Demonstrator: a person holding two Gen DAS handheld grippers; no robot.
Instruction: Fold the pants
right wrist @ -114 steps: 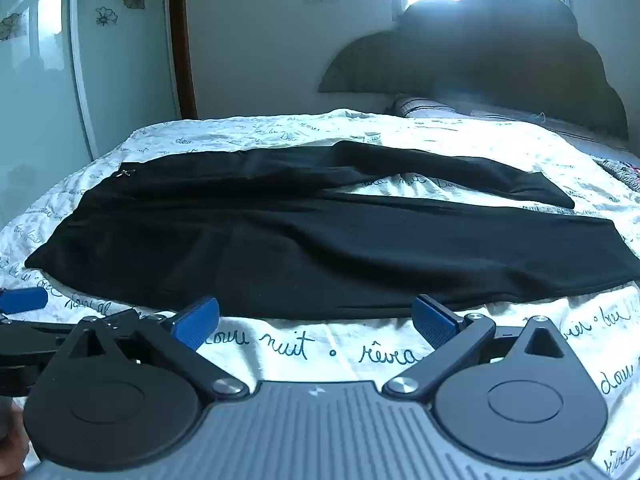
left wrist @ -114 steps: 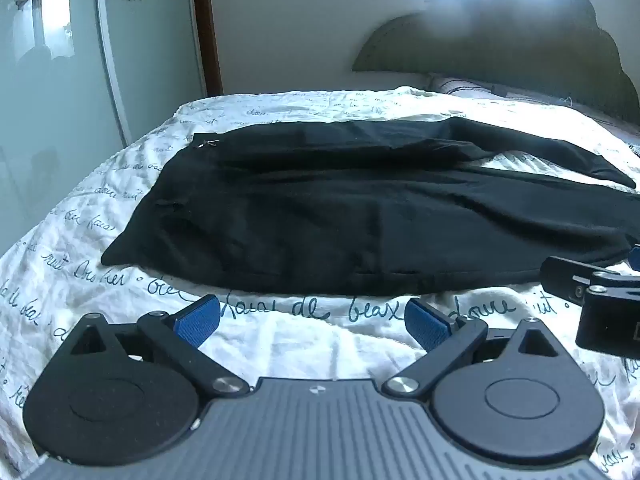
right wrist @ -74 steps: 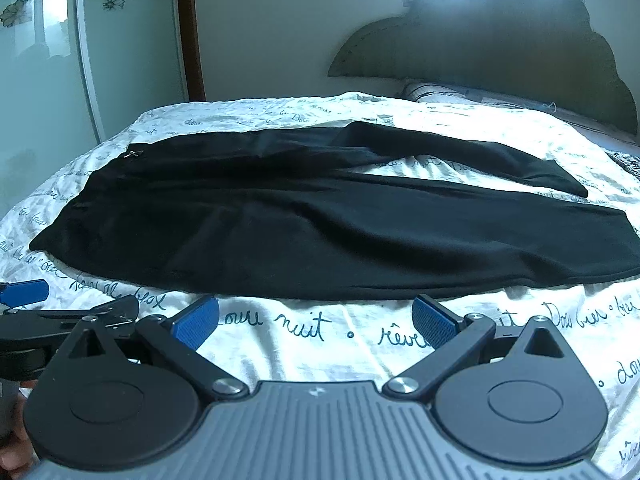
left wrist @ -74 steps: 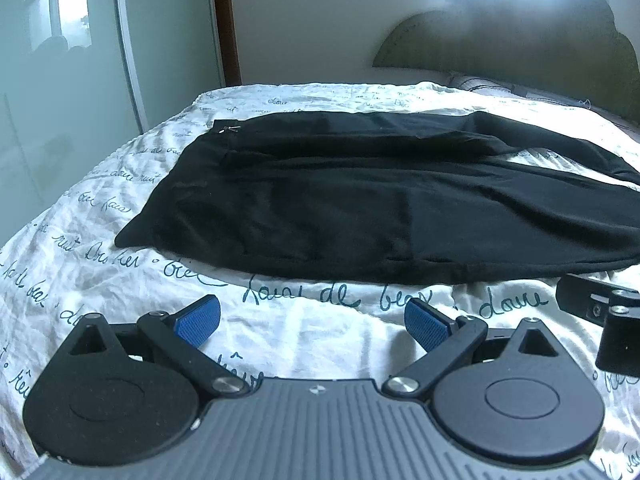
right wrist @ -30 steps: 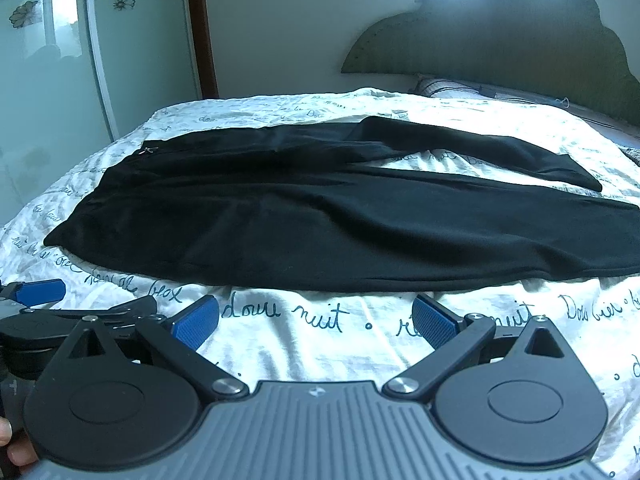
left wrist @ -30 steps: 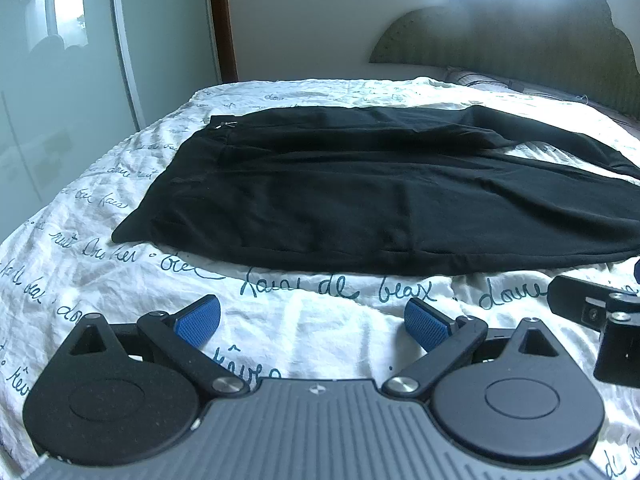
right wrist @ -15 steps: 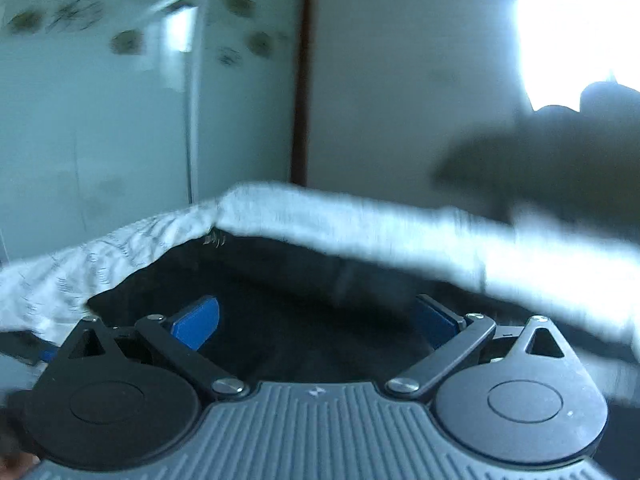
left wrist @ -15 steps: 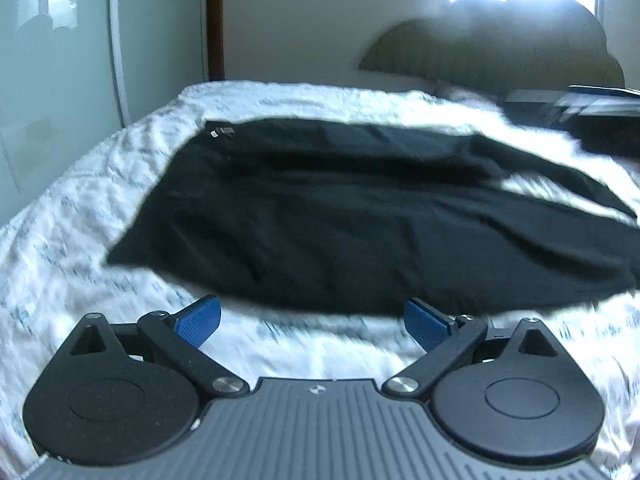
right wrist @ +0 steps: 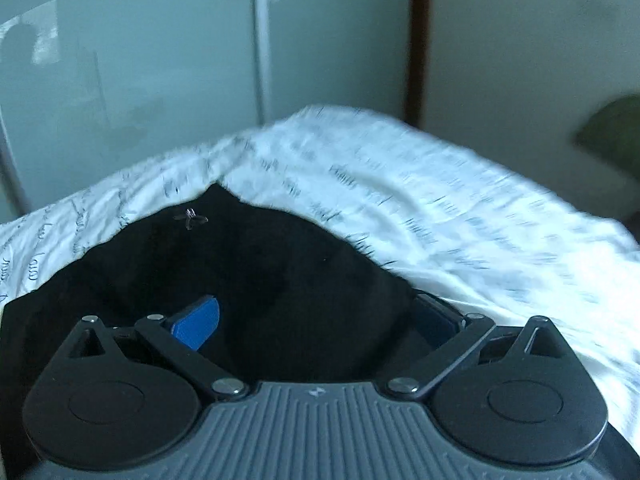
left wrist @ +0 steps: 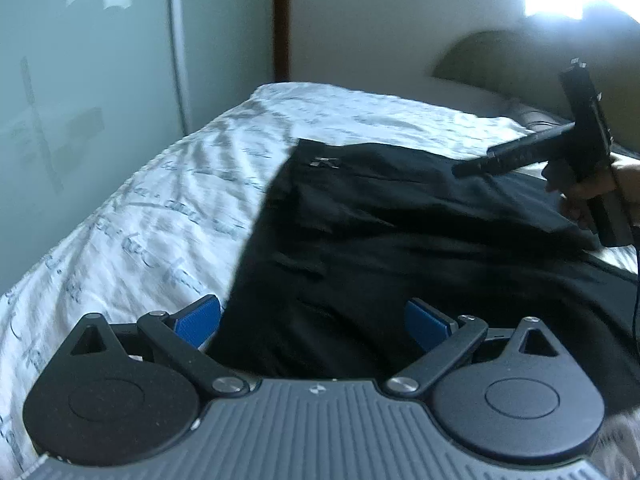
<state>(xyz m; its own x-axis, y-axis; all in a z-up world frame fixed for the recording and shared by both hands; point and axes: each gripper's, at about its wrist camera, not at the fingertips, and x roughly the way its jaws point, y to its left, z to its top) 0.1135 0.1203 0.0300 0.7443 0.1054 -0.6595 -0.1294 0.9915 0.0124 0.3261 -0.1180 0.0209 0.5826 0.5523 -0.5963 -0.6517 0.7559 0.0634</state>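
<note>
Pants (left wrist: 400, 248): black, lying flat on the white lettered bedspread (left wrist: 160, 200). Long axis runs from the waistband, at the wardrobe (left wrist: 100, 80) side of the bed, off toward the right of the left wrist view, roughly across the line both tools point along. Small metal clasp (right wrist: 190, 216) marks the far waist corner.

Left gripper (left wrist: 312, 324): jaws spread wide, nothing between the blue pads. Near waist corner of the pants lies just ahead of it, the cloth edge passing close to the left pad; contact not clear (motion blur).

Right gripper (right wrist: 316, 320): jaws spread wide, empty. It hangs over the far side of the waist, black cloth filling the gap between its fingers, clasp straight ahead. Left view shows it reached across above the pants, a hand (left wrist: 592, 196) on its handle. Height above cloth cannot be judged.

Judgement: each tool is nearest its own waist corner, left to near, right to far. The fold likely turns on pinching the far edge and carrying it toward the near edge, across the short axis. Risk: pads closing on bedspread with the cloth
</note>
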